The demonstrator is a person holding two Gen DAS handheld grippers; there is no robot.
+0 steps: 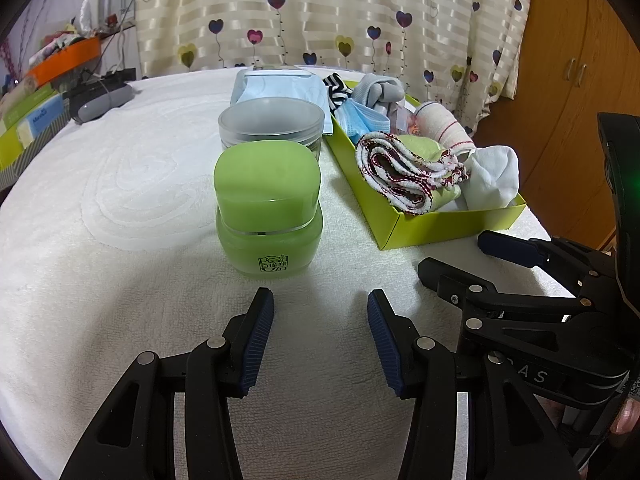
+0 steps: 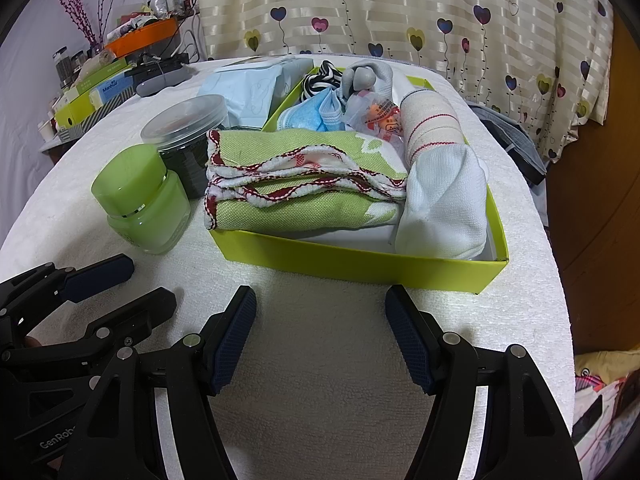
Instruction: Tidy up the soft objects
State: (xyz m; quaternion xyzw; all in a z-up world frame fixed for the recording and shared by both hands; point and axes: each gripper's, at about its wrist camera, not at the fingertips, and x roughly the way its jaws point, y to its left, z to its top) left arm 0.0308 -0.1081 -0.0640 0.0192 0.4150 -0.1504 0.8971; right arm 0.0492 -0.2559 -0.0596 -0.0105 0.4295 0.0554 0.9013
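A lime-green box (image 2: 360, 258) (image 1: 436, 226) on the white towel-covered table holds soft things: a folded green towel with red-white trim (image 2: 296, 176) (image 1: 404, 168), a white sock (image 2: 444, 204) (image 1: 492, 176), a rolled white cloth with red stripes (image 2: 428, 120), a blue face mask (image 2: 312, 116), a grey sock (image 2: 364, 74) and a striped cloth (image 2: 320, 76). My left gripper (image 1: 320, 304) is open and empty, just short of a green jar (image 1: 268, 208). My right gripper (image 2: 320, 300) is open and empty in front of the box. Each gripper shows in the other's view.
A clear lidded tub (image 1: 272, 124) stands behind the green jar (image 2: 140, 200). A pale blue wipes pack (image 1: 276, 84) lies at the back. Cluttered boxes and an orange tray (image 1: 64, 60) stand far left. A heart-print curtain (image 1: 340, 12) hangs behind; a wooden cabinet (image 1: 576, 80) is right.
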